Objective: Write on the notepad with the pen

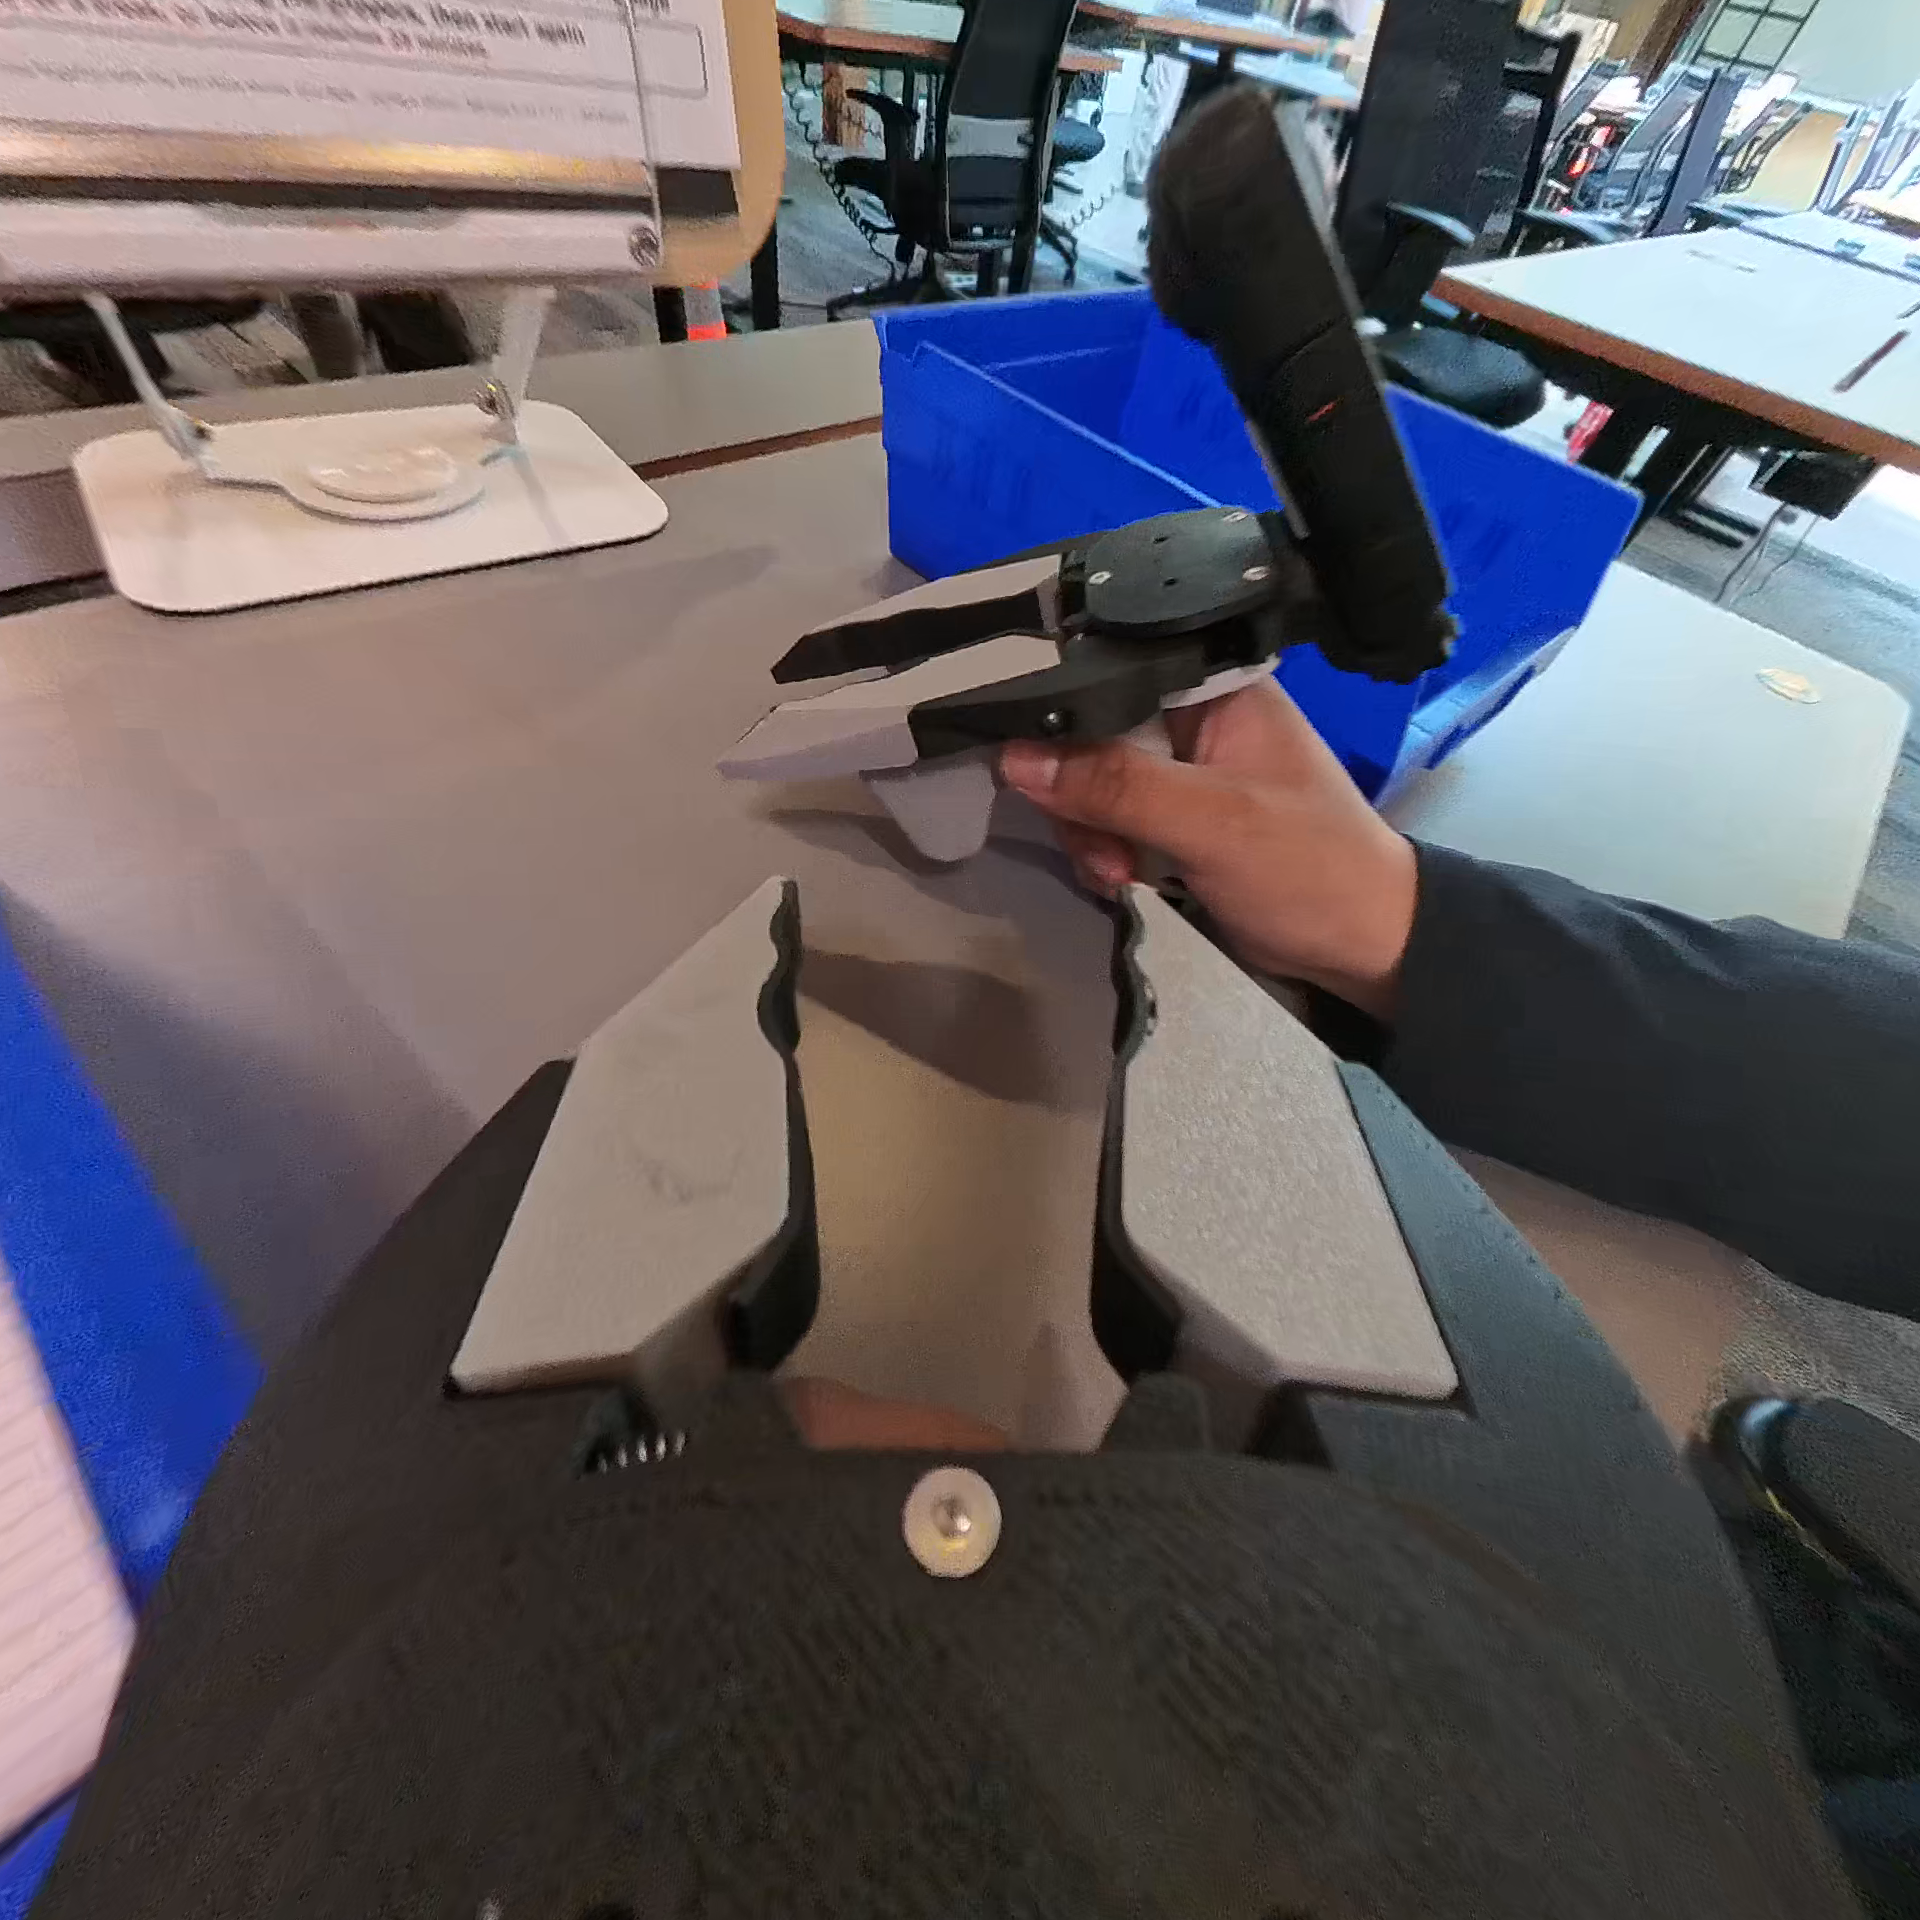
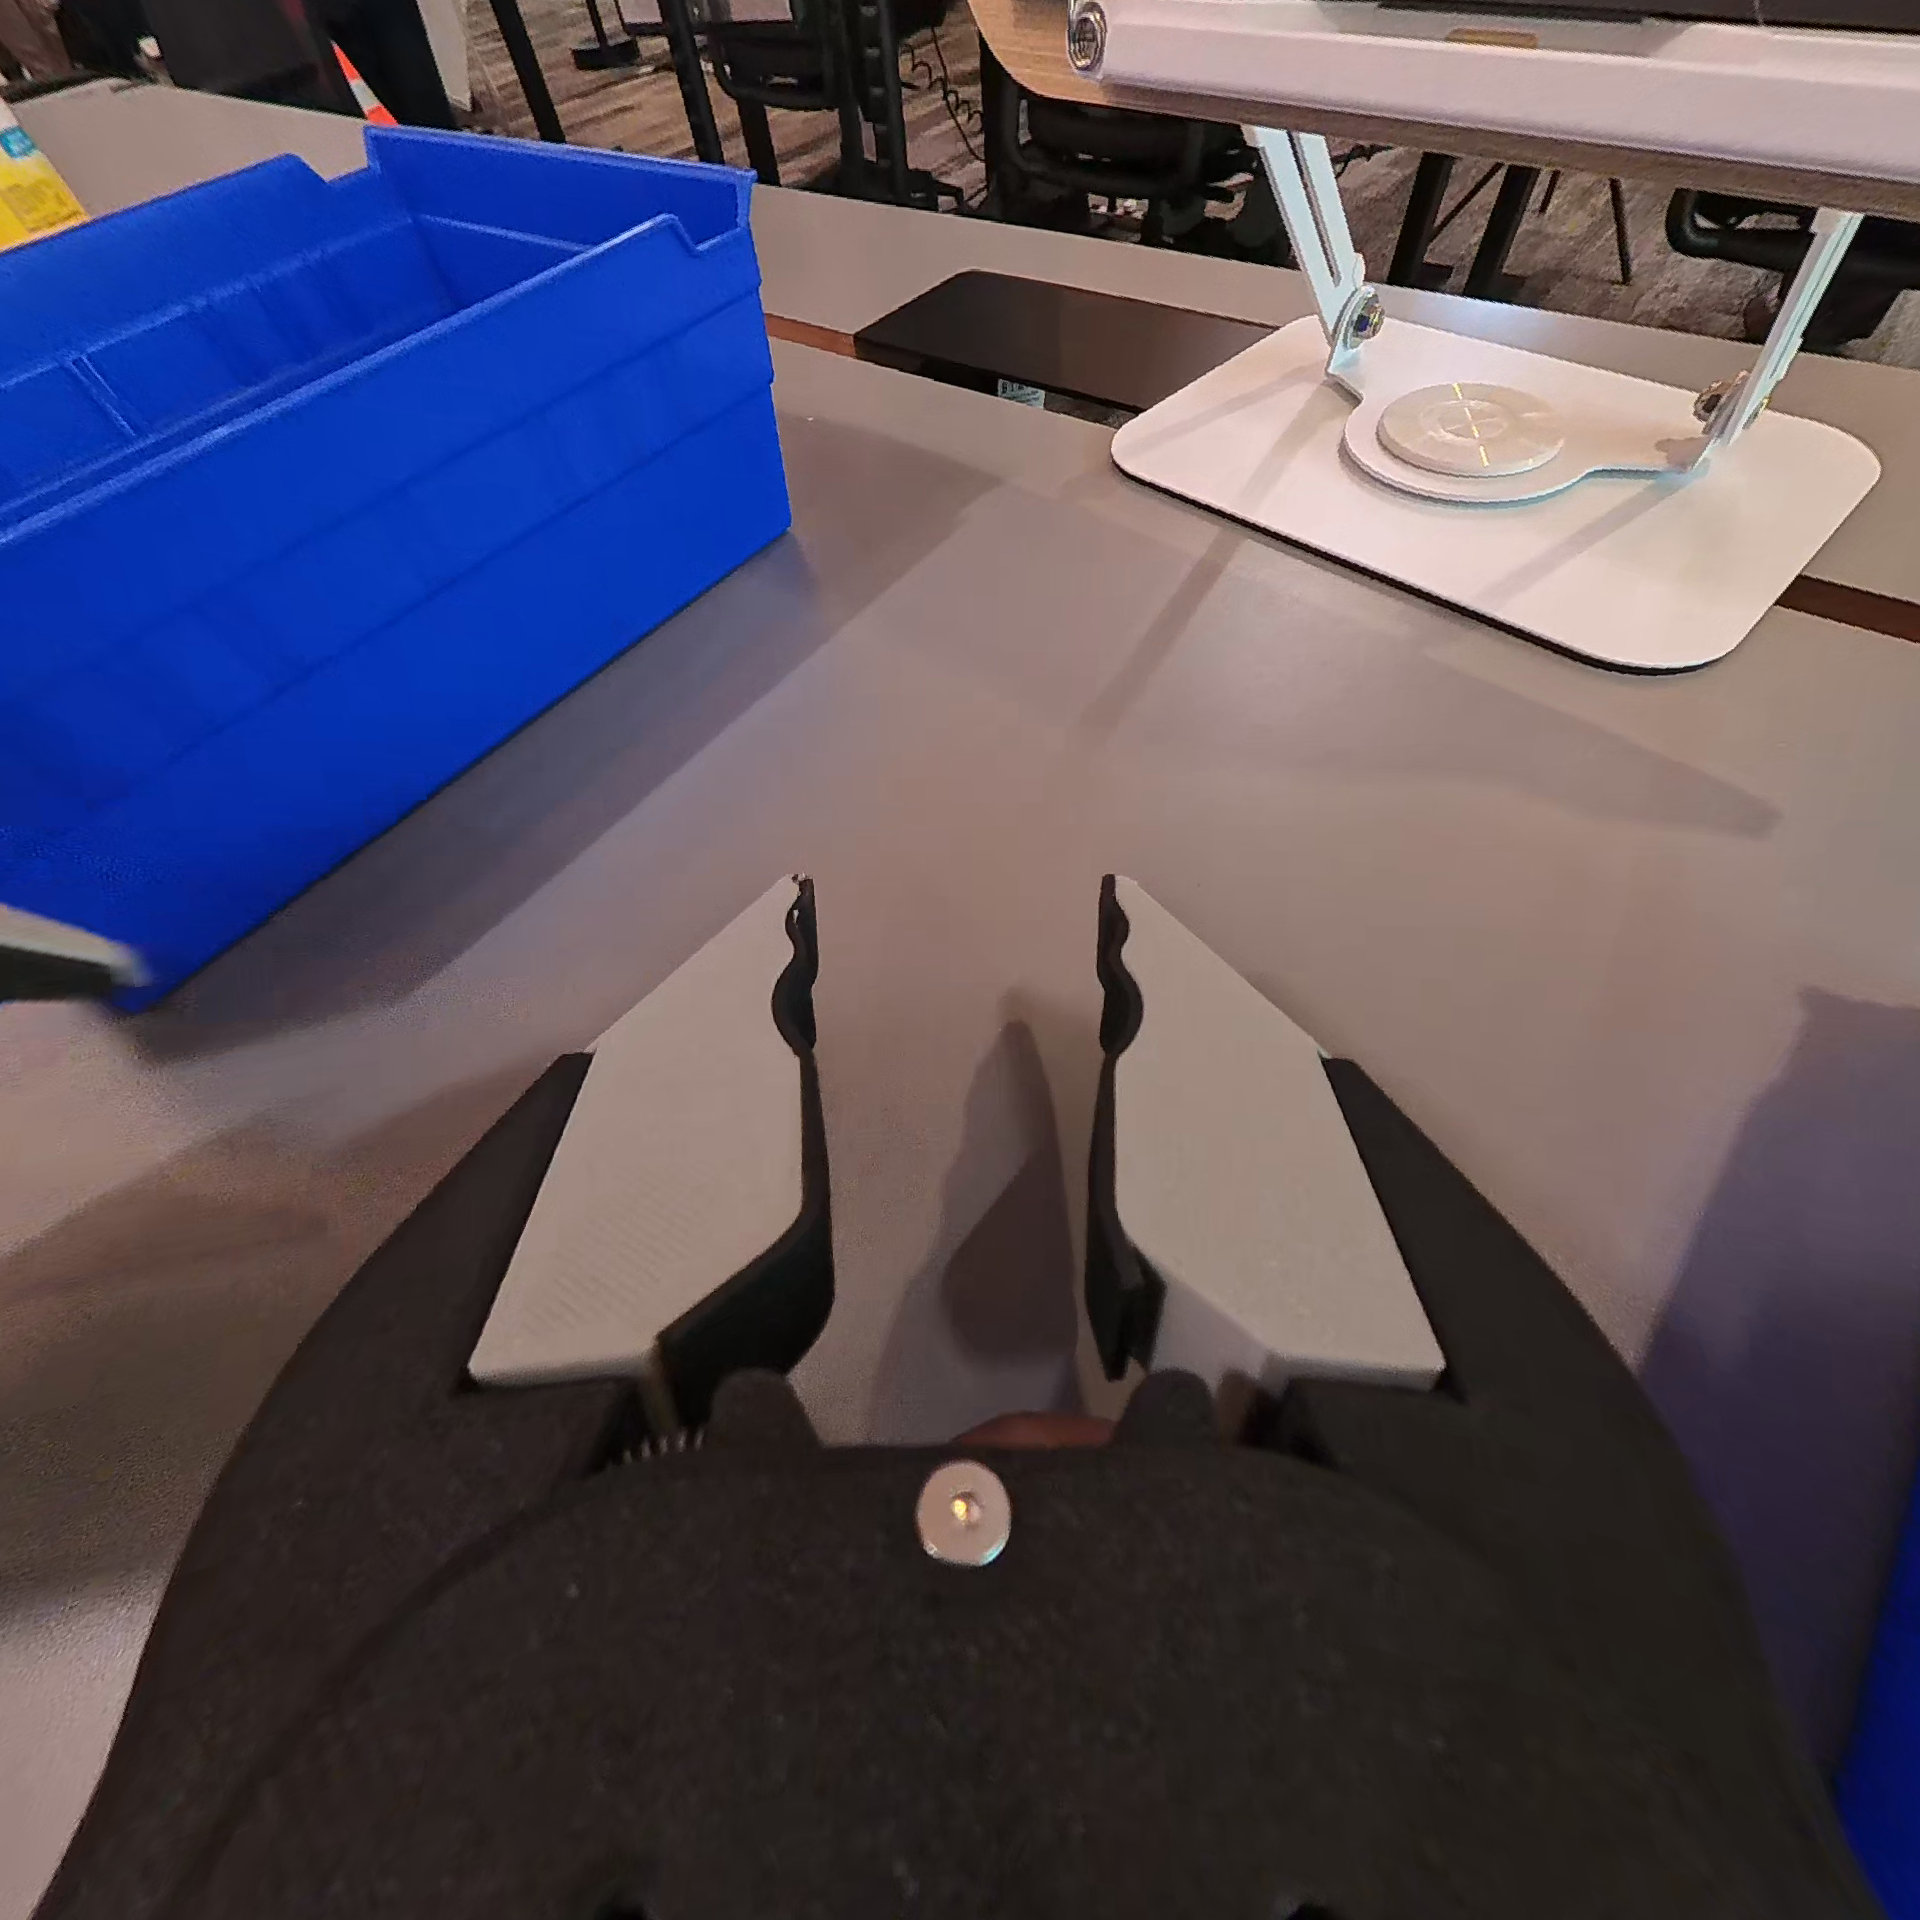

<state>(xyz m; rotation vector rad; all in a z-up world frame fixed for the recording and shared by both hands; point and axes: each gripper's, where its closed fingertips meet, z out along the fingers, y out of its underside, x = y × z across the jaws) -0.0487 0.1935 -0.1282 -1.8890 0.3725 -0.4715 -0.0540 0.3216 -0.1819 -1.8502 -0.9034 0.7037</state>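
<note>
No pen shows in either view. A white lined sheet (image 1: 42, 1579) shows at the left edge of the left wrist view, against something blue (image 1: 114, 1247); I cannot tell if it is the notepad. My left gripper (image 1: 956, 899) is open and empty above the grey table (image 1: 416, 831). My right gripper (image 2: 954, 883) is open and empty above the same table (image 2: 1247, 779). The right gripper also shows in the left wrist view (image 1: 753, 719), held by a hand (image 1: 1236, 831) just ahead of my left fingertips, its jaws apart.
A blue bin (image 1: 1039, 457) stands behind the right gripper; in the right wrist view (image 2: 364, 468) it is at the left. A white stand (image 2: 1507, 499) holding a board stands at the back, also in the left wrist view (image 1: 364, 499). Office chairs and desks lie beyond.
</note>
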